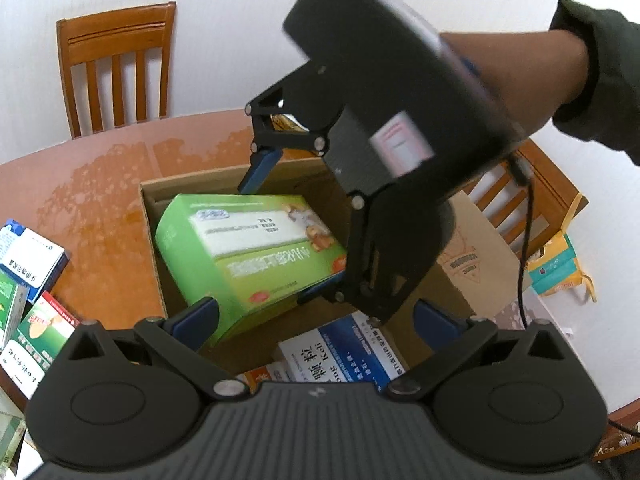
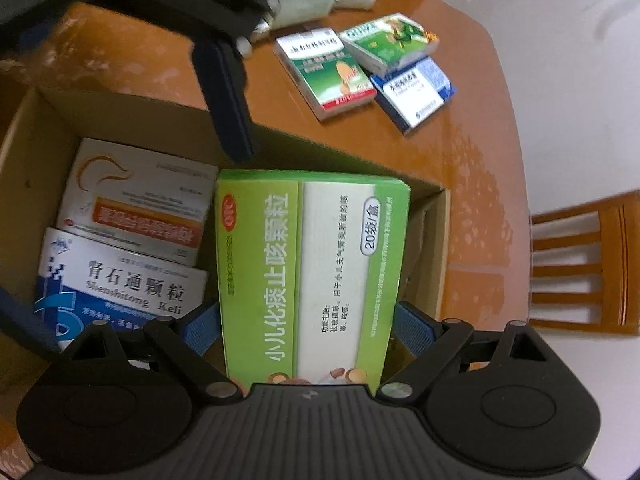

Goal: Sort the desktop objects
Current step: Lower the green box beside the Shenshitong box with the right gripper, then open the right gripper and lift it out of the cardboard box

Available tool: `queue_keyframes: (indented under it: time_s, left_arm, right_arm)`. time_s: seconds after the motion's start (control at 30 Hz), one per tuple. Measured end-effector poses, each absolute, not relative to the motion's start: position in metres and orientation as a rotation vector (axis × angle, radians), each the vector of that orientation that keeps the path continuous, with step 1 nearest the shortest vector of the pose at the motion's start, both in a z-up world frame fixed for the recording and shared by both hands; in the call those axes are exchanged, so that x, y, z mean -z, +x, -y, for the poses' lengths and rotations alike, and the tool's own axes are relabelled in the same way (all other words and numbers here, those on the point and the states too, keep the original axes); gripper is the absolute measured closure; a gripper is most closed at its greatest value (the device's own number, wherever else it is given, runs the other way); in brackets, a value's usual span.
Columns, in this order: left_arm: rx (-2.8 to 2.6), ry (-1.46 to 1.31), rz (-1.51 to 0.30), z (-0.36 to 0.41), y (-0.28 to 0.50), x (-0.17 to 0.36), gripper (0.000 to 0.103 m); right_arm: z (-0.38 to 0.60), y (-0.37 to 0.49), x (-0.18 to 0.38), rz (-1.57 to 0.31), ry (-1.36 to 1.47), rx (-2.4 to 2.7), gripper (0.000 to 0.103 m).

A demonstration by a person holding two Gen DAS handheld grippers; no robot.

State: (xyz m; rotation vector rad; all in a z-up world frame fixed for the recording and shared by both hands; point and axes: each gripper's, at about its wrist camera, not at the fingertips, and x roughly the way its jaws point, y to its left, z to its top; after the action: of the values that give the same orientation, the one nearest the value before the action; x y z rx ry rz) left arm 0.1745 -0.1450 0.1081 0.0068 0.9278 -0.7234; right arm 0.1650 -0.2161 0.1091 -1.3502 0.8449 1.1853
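A large green medicine box is between the blue pads of my right gripper, which is shut on it and holds it over the open cardboard box. The green box and the right gripper also show in the left wrist view. In the cardboard box lie a blue-and-white box and a white-and-orange box. My left gripper is open and empty above the cardboard box's near rim; one of its fingers shows in the right wrist view.
Several medicine boxes lie on the brown table: a green-and-white one, a green one, a blue one. Wooden chairs stand around the table. A brown paper bag is beside the cardboard box.
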Motion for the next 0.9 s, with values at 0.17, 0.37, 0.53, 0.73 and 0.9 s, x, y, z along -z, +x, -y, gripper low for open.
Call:
queue_keyframes:
  time_s: [0.17,0.37,0.53,0.73,0.9]
  left_arm:
    - [0.731,0.002,-0.925,0.142,0.165,-0.111,0.000]
    - [0.737,-0.001,-0.921,0.139,0.156,-0.113,0.000]
    - [0.729,0.007,-0.914,0.138,0.158,-0.114,0.000]
    - [0.718,0.001,-0.907,0.130,0.158,-0.119,0.000]
    - [0.706,-0.044,-0.883,0.108,0.135,-0.134,0.000]
  right_arm:
    - [0.212,0.176,-0.096,-0.898,-1.302,-1.135,0.025]
    - [0.213,0.180,-0.093,-0.896,-1.272,-1.109,0.020]
    - [0.215,0.179,-0.092,-0.872,-1.261,-1.097,0.012]
    - [0.216,0.168,-0.103,-0.830,-1.249,-1.102,0.006]
    - [0.227,0.181,-0.099,-0.849,-1.230,-1.000,0.005]
